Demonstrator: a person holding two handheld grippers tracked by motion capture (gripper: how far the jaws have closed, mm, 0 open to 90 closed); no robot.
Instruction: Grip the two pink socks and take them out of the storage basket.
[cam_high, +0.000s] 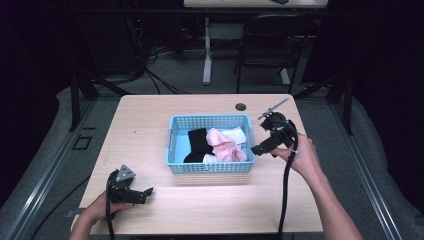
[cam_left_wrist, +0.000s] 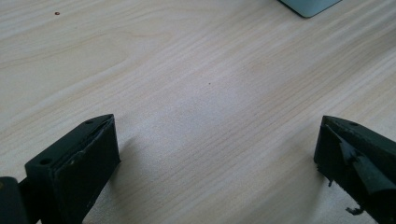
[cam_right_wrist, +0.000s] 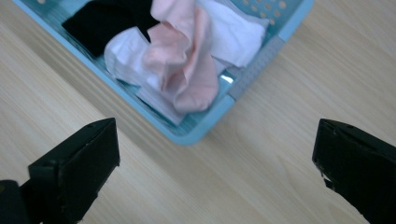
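R gripper wide open, empty, beside basket; L gripper same, on bare table. My risk: snagging rim, or grabbing pink cloth plus white cloth

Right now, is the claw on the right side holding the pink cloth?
No, the right claw is open and empty above the table, while the pink cloth lies in the blue basket.

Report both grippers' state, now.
Left gripper: open, empty, over bare table.
Right gripper: open, empty, beside the blue basket.
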